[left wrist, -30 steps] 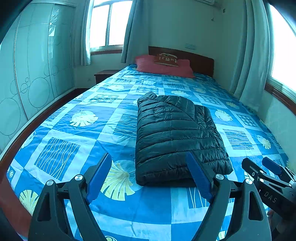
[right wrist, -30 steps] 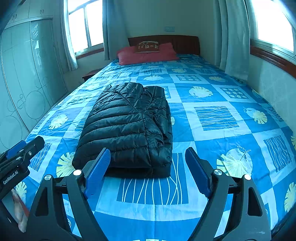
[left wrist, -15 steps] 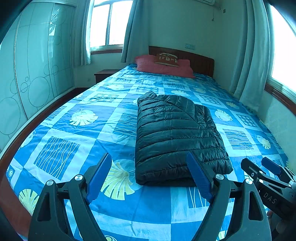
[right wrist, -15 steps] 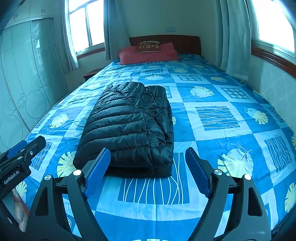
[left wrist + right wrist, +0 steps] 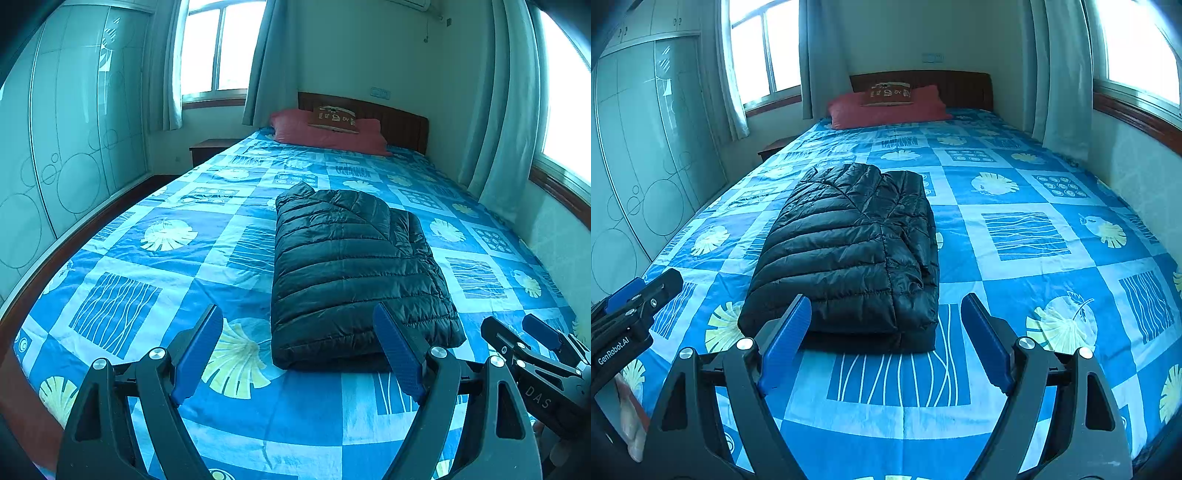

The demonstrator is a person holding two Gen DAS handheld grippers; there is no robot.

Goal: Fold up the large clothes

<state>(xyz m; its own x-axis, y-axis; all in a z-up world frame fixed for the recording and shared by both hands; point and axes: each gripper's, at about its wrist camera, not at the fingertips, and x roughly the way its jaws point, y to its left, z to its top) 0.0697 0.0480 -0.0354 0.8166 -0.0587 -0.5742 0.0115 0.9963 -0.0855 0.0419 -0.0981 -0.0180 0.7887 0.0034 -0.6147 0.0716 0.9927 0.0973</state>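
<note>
A black quilted down jacket [image 5: 351,266] lies folded into a long rectangle on the blue patterned bed cover [image 5: 155,288]; it also shows in the right wrist view [image 5: 857,251]. My left gripper [image 5: 299,350] is open and empty, held above the bed's near end just short of the jacket's near edge. My right gripper [image 5: 882,343] is open and empty too, in front of the jacket's near right corner. Each gripper shows at the edge of the other's view: the right one [image 5: 532,350] and the left one [image 5: 639,295].
Red pillows [image 5: 325,129] and a wooden headboard [image 5: 945,85] are at the far end. A frosted wardrobe [image 5: 66,140] runs along the left, a nightstand [image 5: 210,147] beside the bed, and curtained windows [image 5: 1137,44] and a wall on the right.
Both views have shifted very slightly; the jacket lies as before and both grippers stay open.
</note>
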